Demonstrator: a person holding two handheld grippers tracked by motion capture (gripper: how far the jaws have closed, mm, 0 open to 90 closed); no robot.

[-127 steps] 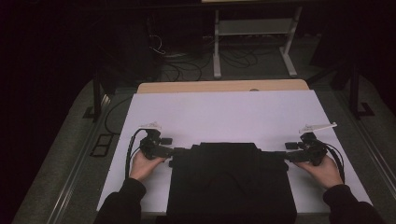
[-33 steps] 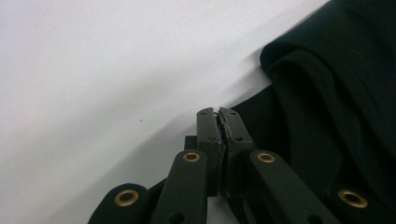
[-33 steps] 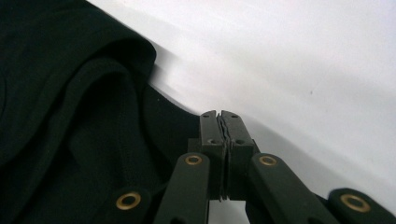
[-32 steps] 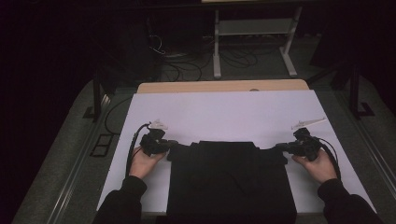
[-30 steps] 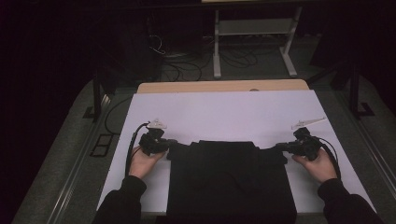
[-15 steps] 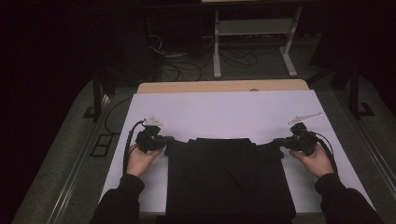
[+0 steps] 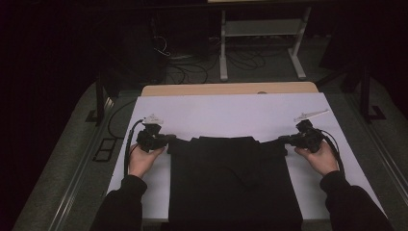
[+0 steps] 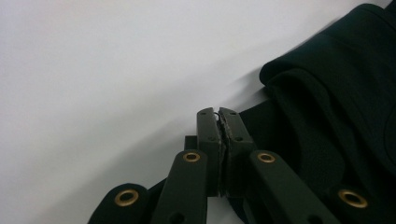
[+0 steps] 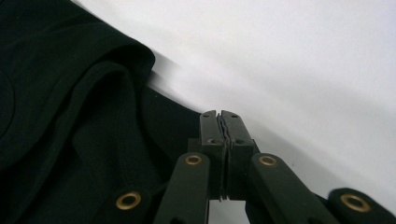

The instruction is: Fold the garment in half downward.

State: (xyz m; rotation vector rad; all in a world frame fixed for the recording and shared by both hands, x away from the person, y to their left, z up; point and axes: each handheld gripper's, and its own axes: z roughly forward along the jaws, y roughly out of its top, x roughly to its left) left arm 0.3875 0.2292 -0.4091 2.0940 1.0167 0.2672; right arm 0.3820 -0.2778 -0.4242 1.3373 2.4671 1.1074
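White table sheet [image 7: 231,113] lying beneath both tools, black garment [image 7: 233,185] spreading flat between the grippers, left gripper [image 7: 166,139] clenching the garment's left corner, right gripper [image 7: 283,140] clamping its right corner, jaws closed on cloth.

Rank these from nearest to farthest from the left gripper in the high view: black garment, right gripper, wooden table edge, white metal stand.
1. black garment, pinched at its left corner by the left gripper
2. wooden table edge, beyond the white sheet
3. right gripper, across at the garment's right corner
4. white metal stand, on the floor behind
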